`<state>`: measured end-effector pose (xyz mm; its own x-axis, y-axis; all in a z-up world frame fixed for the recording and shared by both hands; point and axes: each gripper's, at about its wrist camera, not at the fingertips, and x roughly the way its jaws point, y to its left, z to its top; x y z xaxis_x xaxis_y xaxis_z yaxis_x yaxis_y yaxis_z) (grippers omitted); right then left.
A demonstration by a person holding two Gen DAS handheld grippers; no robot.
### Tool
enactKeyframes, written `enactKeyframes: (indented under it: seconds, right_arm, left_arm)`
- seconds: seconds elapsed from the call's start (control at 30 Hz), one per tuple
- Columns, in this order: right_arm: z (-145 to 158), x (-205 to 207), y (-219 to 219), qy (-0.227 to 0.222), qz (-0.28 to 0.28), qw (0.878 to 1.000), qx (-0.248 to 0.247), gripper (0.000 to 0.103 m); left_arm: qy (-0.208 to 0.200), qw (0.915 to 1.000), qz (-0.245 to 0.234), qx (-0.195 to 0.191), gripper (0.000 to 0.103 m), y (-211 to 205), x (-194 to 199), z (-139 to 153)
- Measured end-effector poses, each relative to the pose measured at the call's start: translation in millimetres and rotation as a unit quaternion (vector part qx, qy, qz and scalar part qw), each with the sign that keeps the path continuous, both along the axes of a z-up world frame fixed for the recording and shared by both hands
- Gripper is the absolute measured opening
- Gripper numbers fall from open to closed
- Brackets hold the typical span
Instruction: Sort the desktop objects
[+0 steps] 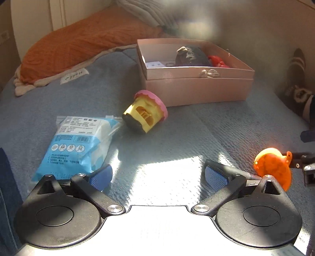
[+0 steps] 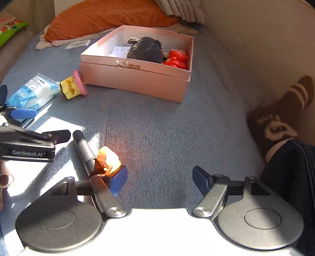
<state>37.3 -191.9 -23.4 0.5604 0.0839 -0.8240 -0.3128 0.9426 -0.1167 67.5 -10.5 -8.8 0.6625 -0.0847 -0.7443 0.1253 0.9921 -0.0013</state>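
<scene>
A pink open box (image 1: 198,86) (image 2: 137,78) stands on the blue blanket and holds a dark plush toy (image 2: 146,50) and a red toy (image 2: 176,59). A yellow and pink toy cup (image 1: 145,113) (image 2: 73,86) lies on its side before the box. A blue and white tissue pack (image 1: 78,145) (image 2: 32,93) lies left of it. An orange toy (image 1: 273,167) (image 2: 108,160) on a dark handle (image 2: 83,149) lies between the grippers, beside my right gripper's left finger. My left gripper (image 1: 158,176) is open and empty, near the pack. My right gripper (image 2: 159,180) is open and empty.
An orange pillow (image 1: 78,45) (image 2: 102,17) lies at the back on the blanket. A foot in a brown striped sock (image 2: 281,116) (image 1: 297,82) rests at the right. The left gripper's body (image 2: 27,146) shows at the left in the right wrist view.
</scene>
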Motion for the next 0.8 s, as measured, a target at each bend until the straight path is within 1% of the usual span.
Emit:
enactKeyframes:
  seconds: [0.13, 0.2, 0.33, 0.4, 0.5, 0.57, 0.63, 0.67, 0.7, 0.73, 0.77, 0.8]
  right_arm:
    - [0, -23, 25, -0.017, 0.092, 0.996, -0.007, 0.075]
    - [2, -32, 31, -0.032, 0.116, 0.993, -0.009, 0.075]
    - [7, -36, 35, -0.053, 0.122, 0.991, -0.015, 0.078]
    - [7, -36, 35, -0.048, 0.123, 0.991, -0.012, 0.078]
    - [5, -38, 42, -0.039, 0.142, 0.989, -0.009, 0.078]
    - [2, -41, 51, -0.041, 0.157, 0.987, -0.010, 0.078]
    - [-4, -39, 58, -0.044, 0.159, 0.986, -0.010, 0.078]
    - [-6, -36, 60, -0.041, 0.157, 0.987, -0.009, 0.076]
    - [-8, -33, 61, -0.034, 0.154, 0.987, -0.004, 0.070]
    - [-10, -28, 62, -0.021, 0.151, 0.988, 0.003, 0.066]
    - [-11, -25, 62, -0.008, 0.150, 0.989, 0.008, 0.054]
    - [-12, -21, 62, 0.006, 0.147, 0.989, 0.012, 0.053]
  left_arm:
    - [-0.002, 0.9989, 0.042, -0.022, 0.103, 19, 5, 4]
    - [-0.006, 0.9982, 0.055, -0.021, 0.103, 23, 6, 6]
    - [0.000, 0.9983, 0.056, -0.016, 0.103, 23, 6, 4]
    - [0.001, 0.9986, 0.052, -0.013, 0.103, 21, 6, 3]
    - [0.004, 0.9986, 0.051, -0.012, 0.103, 19, 6, 1]
    - [0.006, 0.9986, 0.051, -0.012, 0.103, 19, 6, 0]
    - [0.007, 0.9987, 0.049, -0.012, 0.103, 19, 6, -1]
    - [0.008, 0.9987, 0.049, -0.012, 0.103, 19, 5, -1]
    - [0.008, 0.9987, 0.048, -0.012, 0.103, 19, 5, -1]
    - [0.008, 0.9987, 0.048, -0.012, 0.103, 19, 5, -1]
    - [0.009, 0.9987, 0.048, -0.013, 0.103, 19, 5, -2]
    - [0.009, 0.9987, 0.049, -0.013, 0.103, 19, 5, -2]
